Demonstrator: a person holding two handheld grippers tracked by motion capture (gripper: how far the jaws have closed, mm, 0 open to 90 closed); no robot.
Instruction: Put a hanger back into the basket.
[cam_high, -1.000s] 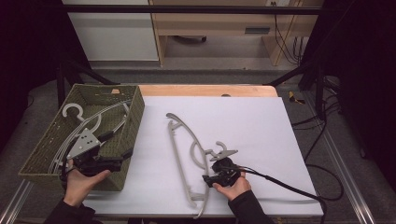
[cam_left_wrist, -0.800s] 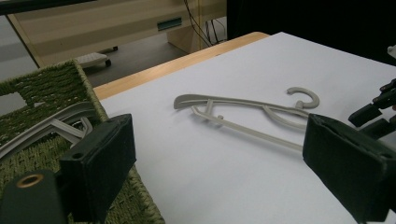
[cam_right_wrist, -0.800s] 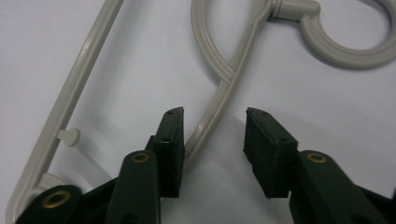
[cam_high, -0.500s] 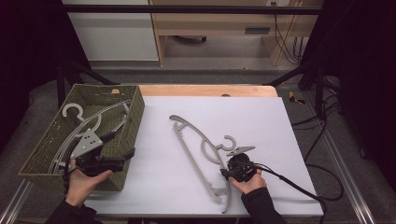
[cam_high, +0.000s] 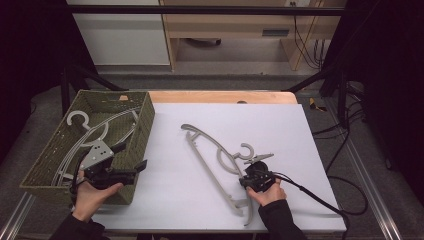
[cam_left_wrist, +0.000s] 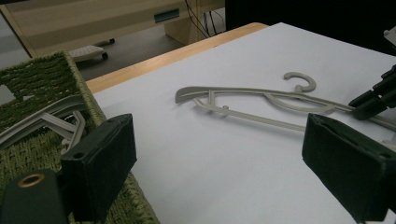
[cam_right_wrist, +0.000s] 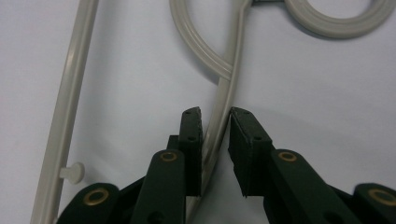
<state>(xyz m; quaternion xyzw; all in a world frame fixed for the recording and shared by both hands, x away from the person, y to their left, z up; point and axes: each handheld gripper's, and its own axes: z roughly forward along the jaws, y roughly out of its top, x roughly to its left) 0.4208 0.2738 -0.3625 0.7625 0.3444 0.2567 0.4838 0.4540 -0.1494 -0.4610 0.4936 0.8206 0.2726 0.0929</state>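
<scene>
We see a grey plastic hanger (cam_high: 215, 160) lying flat on the white bench (cam_high: 300, 130), a little right of the middle, with its hook (cam_high: 246, 150) turned to the right side. The right gripper (cam_high: 256, 176) is at the hanger's curved upper arm, just below the hook. In the right gripper view its jaws have just been closing and now stand narrow on both sides of this arm (cam_right_wrist: 219, 126); the left pad lies against it, while a thin gap is seen at the right pad, so we cannot tell if the grip is already firm.

The left gripper (cam_high: 131, 161) is held over the near right corner of a green woven basket (cam_high: 45, 165) at the left edge of the bench. Its jaws stand wide apart and hold nothing. Inside the basket lie more grey hangers (cam_high: 87, 135), well apart from the one on the bench.
</scene>
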